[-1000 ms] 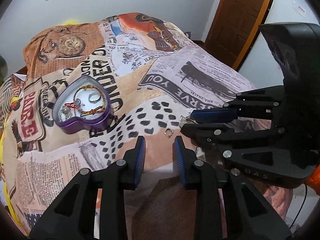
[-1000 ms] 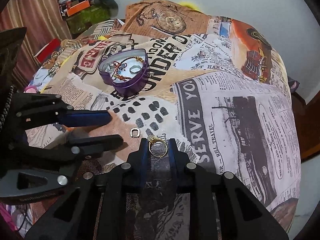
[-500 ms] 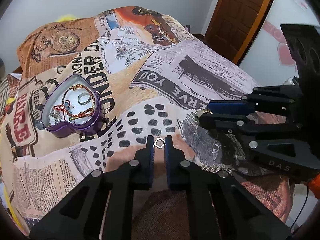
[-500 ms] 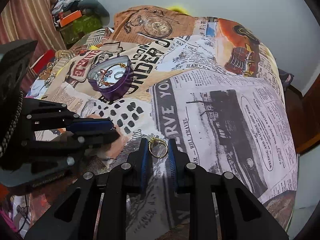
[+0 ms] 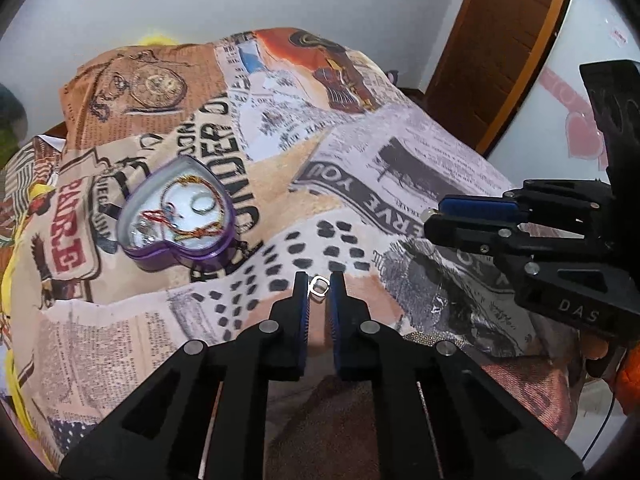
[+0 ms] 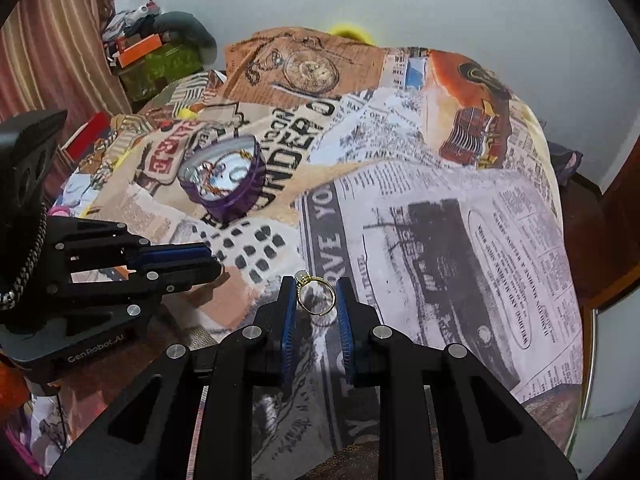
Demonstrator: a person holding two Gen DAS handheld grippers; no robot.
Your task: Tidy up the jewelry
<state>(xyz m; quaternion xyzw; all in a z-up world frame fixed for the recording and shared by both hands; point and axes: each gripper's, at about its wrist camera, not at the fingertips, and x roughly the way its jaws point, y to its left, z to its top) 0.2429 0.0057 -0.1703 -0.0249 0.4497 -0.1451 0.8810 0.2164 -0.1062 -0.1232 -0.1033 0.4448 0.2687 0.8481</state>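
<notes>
My left gripper [image 5: 319,286] is shut on a small silver ring [image 5: 319,287], pinched at its blue-padded tips above the printed bedspread. A gold ring with a pale stone [image 6: 315,295] sits between the pads of my right gripper [image 6: 316,294], which is shut on it. The purple heart-shaped tin [image 5: 178,216] lies open on the bed to the far left; inside are a red-and-gold bracelet and a silver ring. In the right wrist view the tin [image 6: 226,186] is far left, beyond my left gripper [image 6: 218,266].
The newspaper-print bedspread [image 5: 400,168] covers a humped bed. A wooden door [image 5: 500,40] stands at the back right. Clutter and a green bag [image 6: 160,64] sit by a striped curtain at the far left.
My left gripper closed on the small silver ring and lifted it off the bedspread. The right gripper kept its hold on the gold ring and rose a little.
</notes>
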